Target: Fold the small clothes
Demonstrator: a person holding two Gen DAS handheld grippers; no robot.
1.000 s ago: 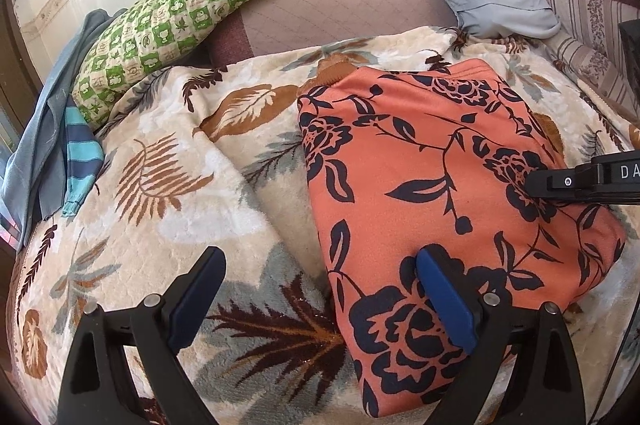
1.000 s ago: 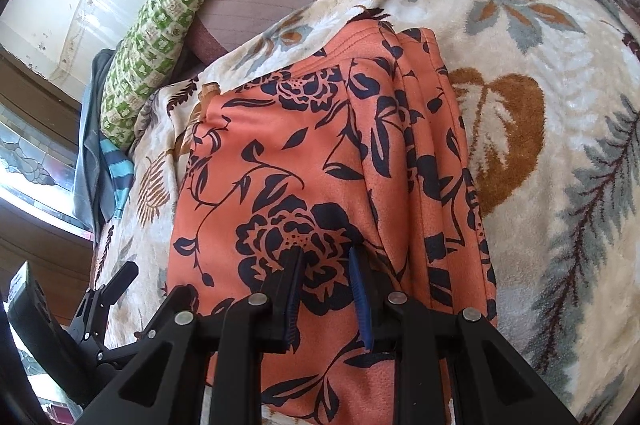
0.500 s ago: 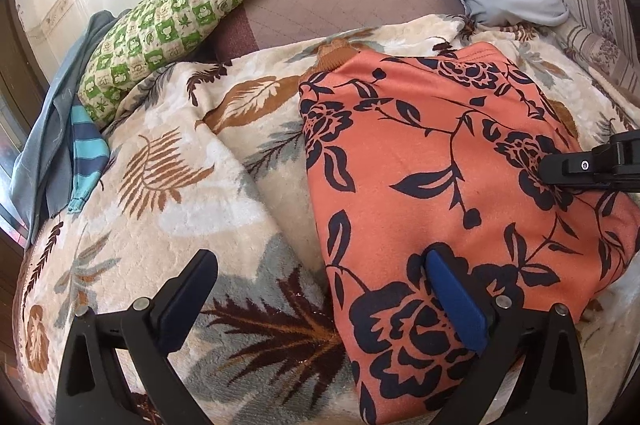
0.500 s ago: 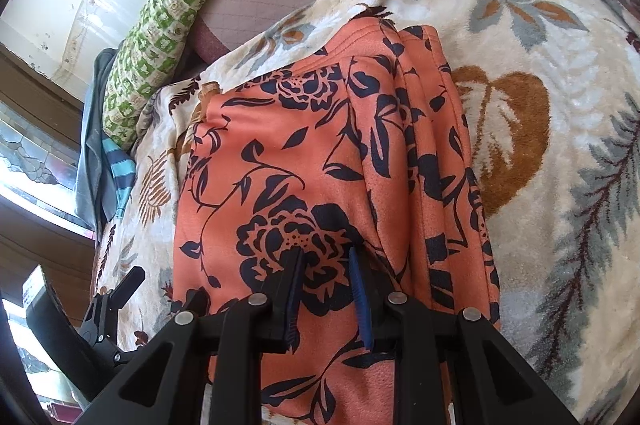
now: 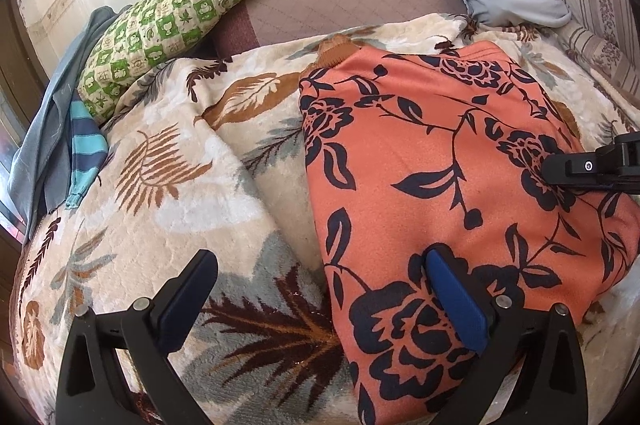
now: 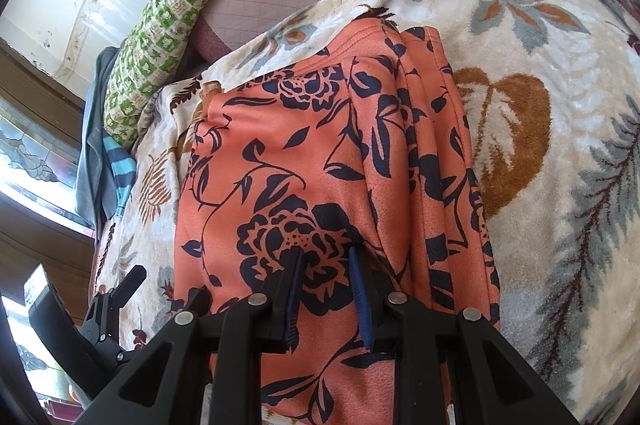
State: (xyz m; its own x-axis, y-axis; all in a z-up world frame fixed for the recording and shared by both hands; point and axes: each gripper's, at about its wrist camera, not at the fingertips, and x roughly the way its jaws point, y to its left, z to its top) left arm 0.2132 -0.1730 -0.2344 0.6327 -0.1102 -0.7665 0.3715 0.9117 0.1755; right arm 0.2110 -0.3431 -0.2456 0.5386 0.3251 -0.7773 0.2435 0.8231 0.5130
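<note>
Mid-fold: orange floral garment (image 5: 452,177) lies folded on the blanket (image 5: 172,185), toward its right edge; my left gripper (image 5: 320,289) gapes wide, empty; right gripper (image 6: 325,265) nearly closed, apparently pinching nothing; next fold needs a hem grip.

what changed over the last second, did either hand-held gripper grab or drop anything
Nothing was grabbed or dropped. The left hand-held gripper eased back slightly, jaws wide open over the near edge of the orange floral garment. The right hand-held gripper kept its narrow gap above the garment. The garment stayed folded in place on the leaf-print blanket.
</note>
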